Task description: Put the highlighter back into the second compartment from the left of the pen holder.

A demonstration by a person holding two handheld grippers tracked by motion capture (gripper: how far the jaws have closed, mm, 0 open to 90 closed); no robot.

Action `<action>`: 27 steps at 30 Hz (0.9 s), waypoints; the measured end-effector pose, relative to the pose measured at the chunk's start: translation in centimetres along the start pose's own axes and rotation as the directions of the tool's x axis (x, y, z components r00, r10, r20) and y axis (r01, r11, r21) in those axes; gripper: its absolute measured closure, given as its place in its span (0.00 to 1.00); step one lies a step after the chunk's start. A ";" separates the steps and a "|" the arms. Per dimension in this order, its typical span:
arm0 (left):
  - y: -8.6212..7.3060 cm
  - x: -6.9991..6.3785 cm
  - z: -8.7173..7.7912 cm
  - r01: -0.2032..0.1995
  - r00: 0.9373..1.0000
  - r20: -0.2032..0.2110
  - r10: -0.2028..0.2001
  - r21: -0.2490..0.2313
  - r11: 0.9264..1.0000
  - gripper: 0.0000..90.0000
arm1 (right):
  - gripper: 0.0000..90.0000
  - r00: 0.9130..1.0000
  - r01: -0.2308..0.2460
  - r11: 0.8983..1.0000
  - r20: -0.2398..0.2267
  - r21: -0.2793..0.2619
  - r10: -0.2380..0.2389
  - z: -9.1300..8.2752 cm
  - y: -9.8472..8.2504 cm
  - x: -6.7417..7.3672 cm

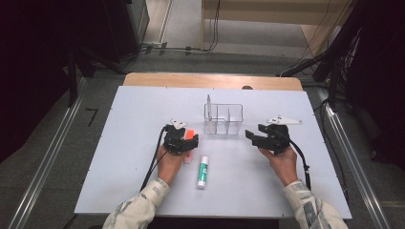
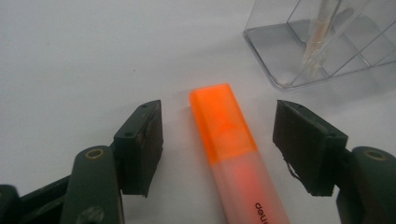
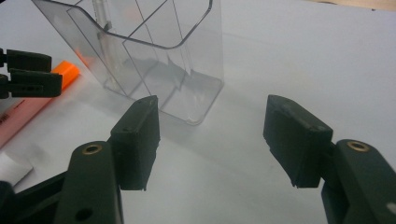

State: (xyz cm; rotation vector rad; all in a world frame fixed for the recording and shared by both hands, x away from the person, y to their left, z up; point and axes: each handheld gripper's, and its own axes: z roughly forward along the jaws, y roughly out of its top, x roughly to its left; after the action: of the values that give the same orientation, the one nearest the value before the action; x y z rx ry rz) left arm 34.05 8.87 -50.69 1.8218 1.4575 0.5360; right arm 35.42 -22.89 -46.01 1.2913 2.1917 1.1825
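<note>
High view: left gripper [image 1: 190, 139] over highlighter [image 1: 189, 135]; glue stick [image 1: 203, 171] at its 5 o'clock; organizer [image 1: 223, 119] at 1 o'clock.
Left gripper view: jaws apart, flanking highlighter [image 2: 228, 140], not touching.
Right gripper view: right gripper [image 3: 212, 137] released, empty; organizer [image 3: 154, 51] at 11 o'clock.

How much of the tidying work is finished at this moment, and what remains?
Done: one thin clear pen already stands in the transparent plastic organiser box. In hand: the left gripper straddles the orange-capped highlighter marker lying on the white table, jaws open, not yet gripping. The right gripper waits open beside the box. Left: the highlighter and the white glue stick with green label.
</note>
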 end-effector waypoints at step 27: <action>0.0 -1.3 0.3 -0.109 0.993 -0.037 0.111 0.043 0.993 0.71 | 0.39 1.000 0.000 1.000 -0.003 0.006 0.000 0.2 -0.1 0.0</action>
State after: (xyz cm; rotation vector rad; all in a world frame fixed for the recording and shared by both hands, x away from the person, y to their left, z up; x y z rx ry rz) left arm 33.95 7.52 -50.70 1.9426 1.4097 0.6034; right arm 35.45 -22.79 -46.16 1.2923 2.1995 1.1798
